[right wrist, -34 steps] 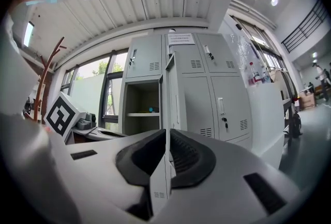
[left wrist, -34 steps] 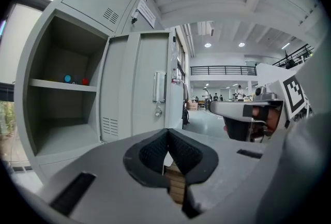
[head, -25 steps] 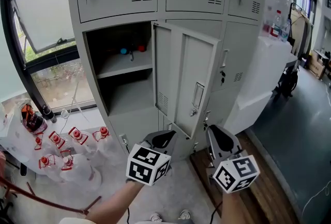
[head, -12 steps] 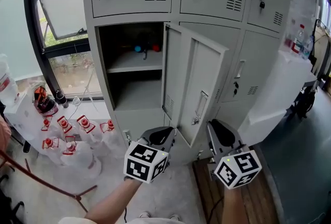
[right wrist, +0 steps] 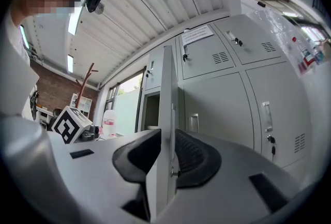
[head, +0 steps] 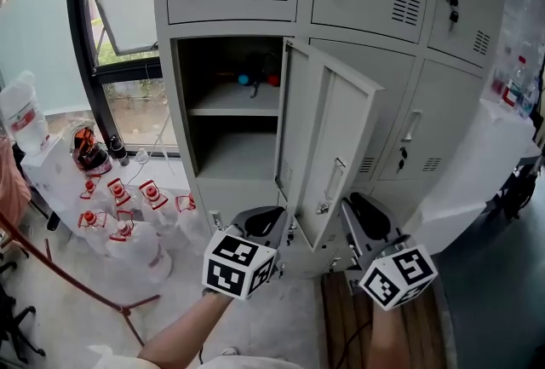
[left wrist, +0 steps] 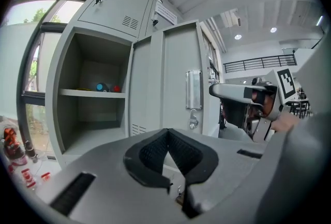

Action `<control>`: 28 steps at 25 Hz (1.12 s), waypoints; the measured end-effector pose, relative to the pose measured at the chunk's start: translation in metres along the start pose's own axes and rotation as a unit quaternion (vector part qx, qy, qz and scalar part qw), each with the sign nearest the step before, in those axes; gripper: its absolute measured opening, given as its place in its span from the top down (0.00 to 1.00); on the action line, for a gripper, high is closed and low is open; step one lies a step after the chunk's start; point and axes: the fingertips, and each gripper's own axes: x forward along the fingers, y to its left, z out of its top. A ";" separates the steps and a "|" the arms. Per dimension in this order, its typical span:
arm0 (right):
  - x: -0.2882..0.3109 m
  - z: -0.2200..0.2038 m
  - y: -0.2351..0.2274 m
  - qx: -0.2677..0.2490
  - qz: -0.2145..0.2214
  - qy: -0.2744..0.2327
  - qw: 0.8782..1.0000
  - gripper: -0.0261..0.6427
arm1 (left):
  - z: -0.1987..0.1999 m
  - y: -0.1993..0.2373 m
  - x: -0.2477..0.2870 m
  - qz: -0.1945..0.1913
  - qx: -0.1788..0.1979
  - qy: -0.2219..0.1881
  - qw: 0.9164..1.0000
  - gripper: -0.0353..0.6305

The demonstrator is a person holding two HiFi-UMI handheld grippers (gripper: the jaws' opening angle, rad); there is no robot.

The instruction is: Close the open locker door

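**A:** Which step is in hand?

**B:** The locker door (head: 328, 137) is standing well open at the centre of the head view. It is hinged on the right side of the open compartment (head: 234, 124), and its free edge is swinging out toward the camera. I am judging this to be the taking-hold stage; the closing swing is not yet done.

**A:** What is the right gripper (right wrist: 168, 137) doing?

**B:** In the right gripper view the door's free edge is running straight down between the jaws. The jaws are sitting only as far apart as the sheet is thick, with one pad lying against each face. I am reading that as a light pinch on the edge, low down and below the handle (head: 334, 178).

**A:** And the left gripper (left wrist: 166, 136)?

**B:** Its jaws are pressed together at the tips and holding nothing. It is hovering at the lower centre of the head view, just left of the door's bottom corner and touching nothing.

**A:** What is the next move calling for?

**B:** In my judgement, carrying the free edge leftward and back toward the compartment's left side. The grip should let go before the edge meets the frame, and a push on the outer face should then seat the door flush.
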 end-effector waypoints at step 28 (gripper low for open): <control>0.021 0.001 0.050 0.000 0.118 -0.010 0.993 0.89 | -0.030 0.027 -0.048 0.101 -0.017 0.031 0.994 0.94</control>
